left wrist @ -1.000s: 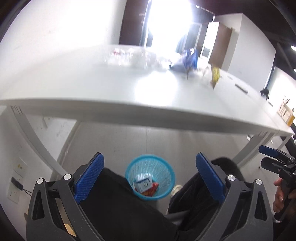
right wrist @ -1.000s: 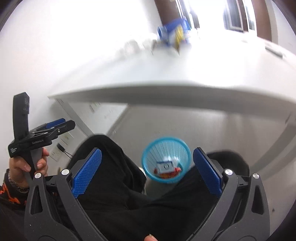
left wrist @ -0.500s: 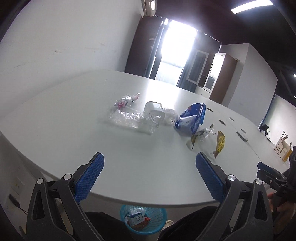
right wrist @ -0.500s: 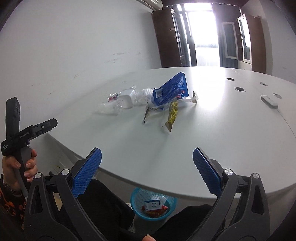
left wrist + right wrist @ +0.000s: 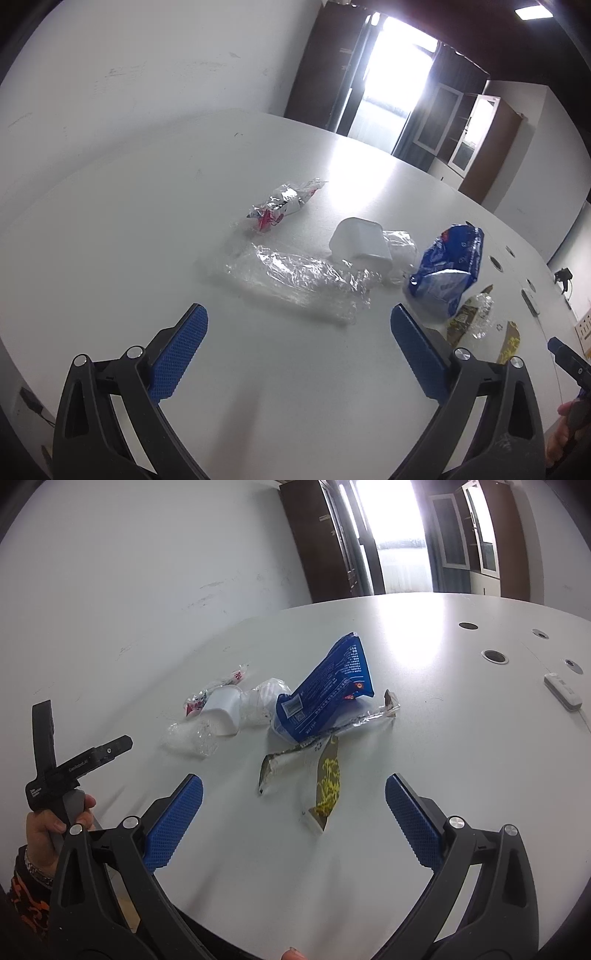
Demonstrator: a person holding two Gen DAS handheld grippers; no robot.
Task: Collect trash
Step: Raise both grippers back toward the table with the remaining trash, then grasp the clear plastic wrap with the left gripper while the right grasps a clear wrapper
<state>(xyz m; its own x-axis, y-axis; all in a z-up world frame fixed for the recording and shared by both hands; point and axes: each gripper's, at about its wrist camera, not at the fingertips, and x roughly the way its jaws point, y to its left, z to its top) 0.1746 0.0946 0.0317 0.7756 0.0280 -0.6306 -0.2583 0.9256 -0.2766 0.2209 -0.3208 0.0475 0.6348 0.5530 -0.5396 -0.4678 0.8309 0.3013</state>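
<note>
Change: both grippers raised from below the table edge a second ago to above the tabletop; blue waste basket gone from both views.
Trash: scattered in a loose cluster on the white table (image 5: 129, 206), ahead of both grippers.
Clear plastic wrap (image 5: 295, 282): crumpled flat, straight ahead of the left gripper (image 5: 299, 347), nearest piece to it.
White cup (image 5: 360, 245): on its side, just beyond the wrap, touching more clear plastic to its right.
Red-and-silver wrapper (image 5: 280, 205): farther out, ahead and left of the cup.
Blue snack bag (image 5: 325, 694): propped up, ahead of the right gripper (image 5: 293, 801) and slightly left; ahead-right of the left gripper.
Silver wrapper strip (image 5: 325, 738): lying under the blue bag's lower edge, stretching toward the right gripper.
Yellow-printed wrapper (image 5: 327, 781): closest to the right gripper, between its blue pads (image 5: 173, 821) and a little beyond them.
Left gripper: jaws spread wide, holding nothing, hovering over bare table.
Right gripper: jaws spread wide, holding nothing.
Hand (image 5: 51, 825): wrapped around the left gripper's handle, seen at the right camera's left edge, bracelet at the wrist.
White remote-like device (image 5: 563, 692): far right of the right gripper, well apart from the trash.
Background: dark cabinets and a bright doorway beyond the table.
</note>
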